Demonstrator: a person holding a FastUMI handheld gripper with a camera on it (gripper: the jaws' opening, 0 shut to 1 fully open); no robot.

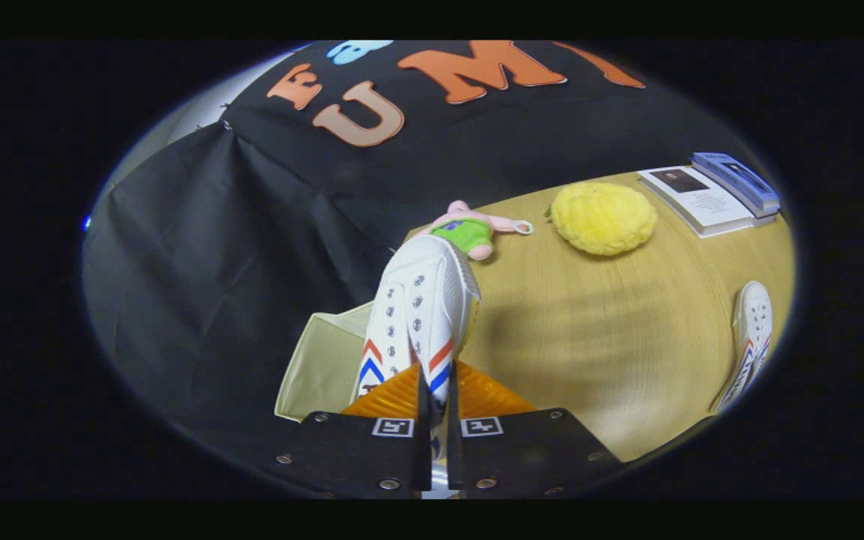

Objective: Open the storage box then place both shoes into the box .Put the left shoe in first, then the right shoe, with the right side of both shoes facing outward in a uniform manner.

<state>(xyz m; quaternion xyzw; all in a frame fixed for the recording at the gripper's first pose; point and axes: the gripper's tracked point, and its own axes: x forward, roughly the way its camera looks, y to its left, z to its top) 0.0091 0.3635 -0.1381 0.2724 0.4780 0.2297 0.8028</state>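
**Shoe pinched above the box**

The gripper (436,390) pinched a white shoe (421,315) between its fingers — red and blue chevrons, metal eyelets — held above the open cream storage box (319,360). The second shoe (751,337) lay well apart on the wooden table (612,337), beyond a yellow cushion (603,217).

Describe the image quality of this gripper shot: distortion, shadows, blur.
Gripper view: fisheye bending curves the wooden table edge; the white shoe clamped in the hand-held gripper casts a soft striped shadow on the table; the second shoe and the books look stretched and soft; no strong glare.
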